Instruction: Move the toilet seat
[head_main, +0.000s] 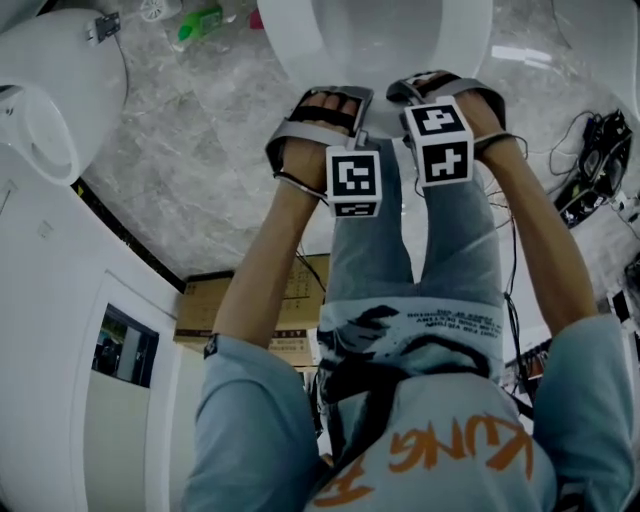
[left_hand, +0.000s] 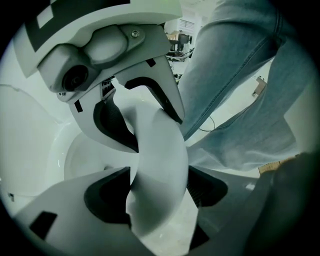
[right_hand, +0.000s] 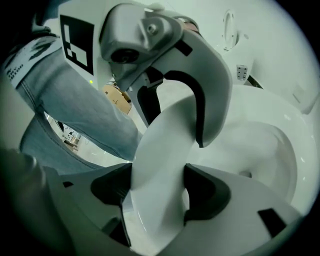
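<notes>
left claw (left_hand: 159, 195) — clamped on toilet seat (left_hand: 162, 150) edge | right claw (right_hand: 156, 192) — clamped on it, seat between its 2 jaws

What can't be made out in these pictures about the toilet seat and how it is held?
- Head view: the left hand and right hand cover both grips, and the top edge cuts off the toilet.
- Left gripper view: the right gripper blocks the far part of the toilet seat.
- Seat hinge: not seen in any view, so the seat's tilt is unclear.
</notes>
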